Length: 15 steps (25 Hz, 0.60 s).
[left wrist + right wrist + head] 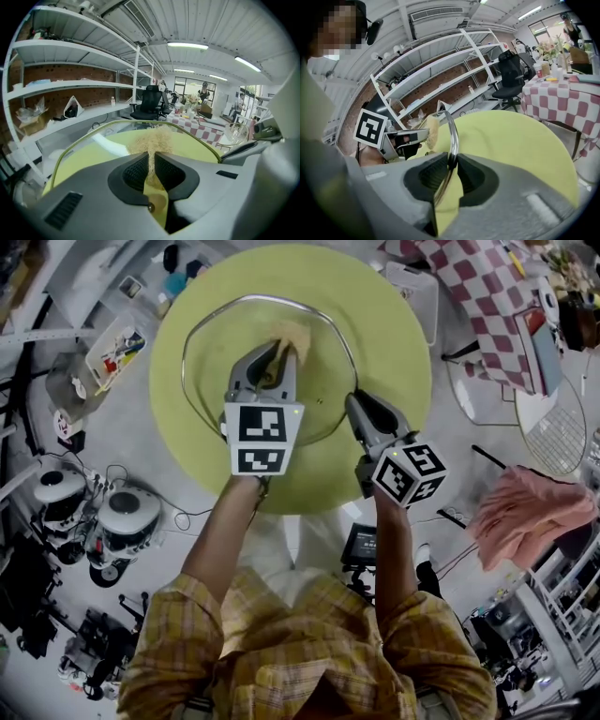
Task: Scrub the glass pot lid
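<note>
A round glass pot lid (267, 367) with a metal rim is held up over the yellow-green round table (394, 362). My right gripper (361, 413) is shut on the lid's rim (452, 136) at its right edge, the rim running up between the jaws. My left gripper (277, 357) is shut on a tan fibrous scrubber (292, 336), which lies against the lid's glass near its far side. In the left gripper view the scrubber (152, 143) fans out beyond the jaws, with the lid's rim (112, 124) arching behind it. The left gripper (410, 140) also shows in the right gripper view.
A red-and-white checked table (487, 296) stands at the back right, with a white wire chair (558, 427) and a pink cloth (525, 512) beside it. Round appliances (127, 512) and cables lie on the floor to the left. Shelving (70, 84) and an office chair (151, 101) stand beyond the table.
</note>
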{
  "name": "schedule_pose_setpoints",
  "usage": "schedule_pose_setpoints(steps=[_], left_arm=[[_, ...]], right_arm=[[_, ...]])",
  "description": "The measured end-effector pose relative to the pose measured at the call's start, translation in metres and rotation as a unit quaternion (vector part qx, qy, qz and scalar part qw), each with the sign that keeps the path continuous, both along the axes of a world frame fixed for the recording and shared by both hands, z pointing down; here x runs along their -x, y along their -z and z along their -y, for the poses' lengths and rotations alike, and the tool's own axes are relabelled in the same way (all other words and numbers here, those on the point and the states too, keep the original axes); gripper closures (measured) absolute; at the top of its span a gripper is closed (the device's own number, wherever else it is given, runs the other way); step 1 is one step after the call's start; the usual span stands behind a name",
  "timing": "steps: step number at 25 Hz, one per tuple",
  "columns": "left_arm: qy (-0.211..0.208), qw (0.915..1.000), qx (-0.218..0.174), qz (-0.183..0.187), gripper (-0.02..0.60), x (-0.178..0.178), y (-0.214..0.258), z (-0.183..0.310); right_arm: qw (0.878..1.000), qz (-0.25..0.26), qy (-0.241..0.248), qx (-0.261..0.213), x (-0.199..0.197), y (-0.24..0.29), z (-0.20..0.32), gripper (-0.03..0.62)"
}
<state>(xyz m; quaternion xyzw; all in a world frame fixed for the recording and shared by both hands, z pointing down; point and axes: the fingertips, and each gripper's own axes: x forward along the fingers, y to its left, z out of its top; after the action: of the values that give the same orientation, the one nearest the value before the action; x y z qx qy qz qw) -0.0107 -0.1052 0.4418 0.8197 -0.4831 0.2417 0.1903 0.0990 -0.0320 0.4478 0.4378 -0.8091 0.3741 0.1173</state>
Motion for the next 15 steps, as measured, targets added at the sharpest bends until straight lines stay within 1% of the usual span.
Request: schedule_pose_setpoints(steps=[2, 8, 15], left_arm=[[0.004, 0.9999, -0.004, 0.009, 0.538, 0.006, 0.000, 0.001], [0.015, 0.9999, -0.003, 0.005, 0.538, 0.019, -0.001, 0.006], [0.046, 0.9989, -0.003, 0.010, 0.538, 0.048, 0.000, 0.013]], right_arm=[[1.000, -0.002, -0.001, -0.001, 0.001, 0.000, -0.001, 0.530], [1.000, -0.008, -0.004, -0.003, 0.003, -0.002, 0.001, 0.530], [1.000, -0.011, -0.006, -0.006, 0.003, -0.002, 0.001, 0.530]])
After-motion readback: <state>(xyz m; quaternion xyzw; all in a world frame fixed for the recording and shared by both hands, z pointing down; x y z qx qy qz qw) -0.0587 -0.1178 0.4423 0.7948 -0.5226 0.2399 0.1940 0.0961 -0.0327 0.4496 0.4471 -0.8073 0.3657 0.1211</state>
